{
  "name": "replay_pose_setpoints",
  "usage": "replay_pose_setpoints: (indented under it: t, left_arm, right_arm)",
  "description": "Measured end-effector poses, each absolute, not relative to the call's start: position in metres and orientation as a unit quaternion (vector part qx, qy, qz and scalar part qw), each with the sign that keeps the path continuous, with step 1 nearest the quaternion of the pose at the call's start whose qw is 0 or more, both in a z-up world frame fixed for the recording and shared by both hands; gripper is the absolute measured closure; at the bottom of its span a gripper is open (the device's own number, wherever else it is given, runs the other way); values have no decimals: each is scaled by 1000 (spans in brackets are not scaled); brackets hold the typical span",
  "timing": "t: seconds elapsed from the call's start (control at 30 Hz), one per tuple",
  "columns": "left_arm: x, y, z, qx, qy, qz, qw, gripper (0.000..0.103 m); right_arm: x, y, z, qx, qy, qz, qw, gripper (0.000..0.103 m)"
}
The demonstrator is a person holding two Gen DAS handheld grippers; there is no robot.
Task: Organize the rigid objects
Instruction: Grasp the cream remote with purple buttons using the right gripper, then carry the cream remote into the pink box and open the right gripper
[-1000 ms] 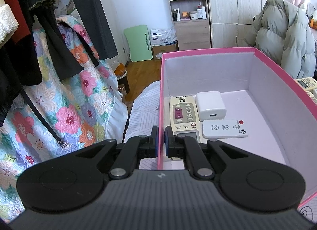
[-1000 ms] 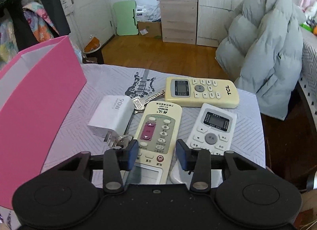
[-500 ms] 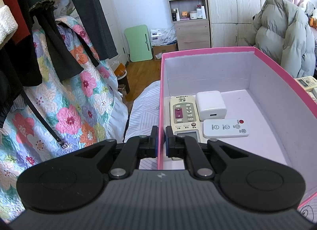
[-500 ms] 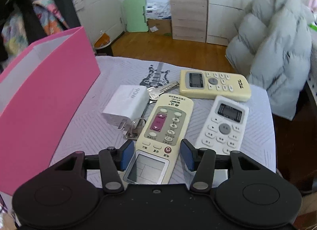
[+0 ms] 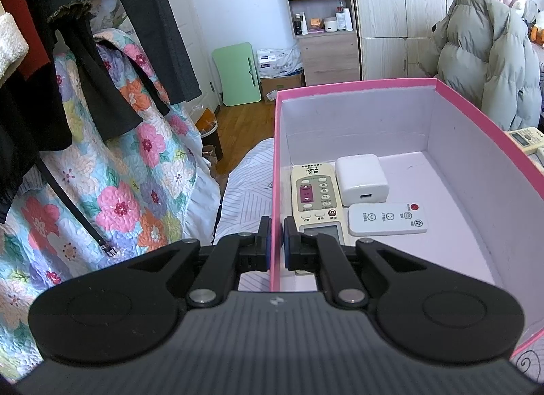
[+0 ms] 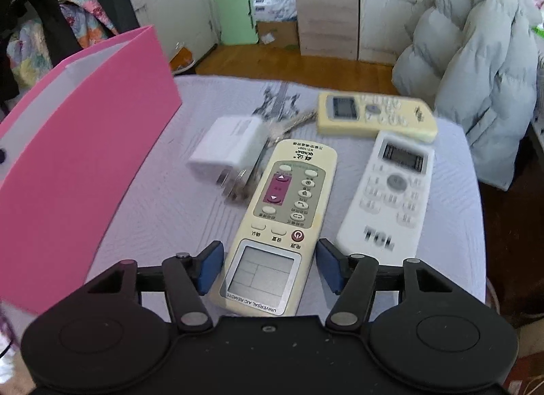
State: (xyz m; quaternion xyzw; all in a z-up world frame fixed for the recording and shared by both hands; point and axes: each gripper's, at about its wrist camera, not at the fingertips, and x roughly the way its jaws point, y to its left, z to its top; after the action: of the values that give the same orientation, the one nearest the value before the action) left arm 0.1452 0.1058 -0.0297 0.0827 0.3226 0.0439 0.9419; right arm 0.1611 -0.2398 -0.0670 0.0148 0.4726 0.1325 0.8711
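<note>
The cream universal air-conditioner remote with the purple rocker button (image 6: 278, 225) is straddled, untouched, by the spread fingers of the right gripper (image 6: 268, 267) (screen end nearest the camera), lying on the pale table cover (image 6: 163, 211). The left wall of the pink cardboard box (image 5: 276, 191) is pinched by the left gripper (image 5: 276, 242).

Pink box (image 5: 357, 87), open-topped, white inside, holding 3 items flat on its floor: cream remote (image 5: 314, 198) along the left wall, white charger block (image 5: 361, 179) beside it, small white remote (image 5: 387, 219) crosswise. Outside on the cloth: cream universal remote (image 6: 278, 221), white TCL remote (image 6: 391, 194), cream TCL remote (image 6: 374, 116) crosswise behind, white charger (image 6: 227, 143) touching keys (image 6: 289, 123).
</note>
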Motion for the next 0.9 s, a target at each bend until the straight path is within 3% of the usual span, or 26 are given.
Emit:
replay_pose_setpoints:
  t: [0.33, 0.37, 0.4, 0.63, 0.9]
  left_arm:
    - [144, 101, -30, 80, 316, 45, 944, 97]
    - [144, 102, -30, 78, 316, 45, 944, 97]
    - [143, 102, -30, 76, 316, 45, 945, 97]
    - [141, 104, -31, 70, 313, 43, 946, 97]
    - [142, 106, -29, 70, 309, 45, 947, 97]
  right_arm:
    - [174, -218, -70, -37, 480, 98, 871, 34]
    - [180, -219, -71, -35, 473, 97, 875, 34]
    - [183, -222, -70, -28, 470, 93, 877, 41]
    - [163, -239, -60, 22, 440, 91, 893, 42]
    - [134, -236, -24, 1, 383, 99, 918, 43]
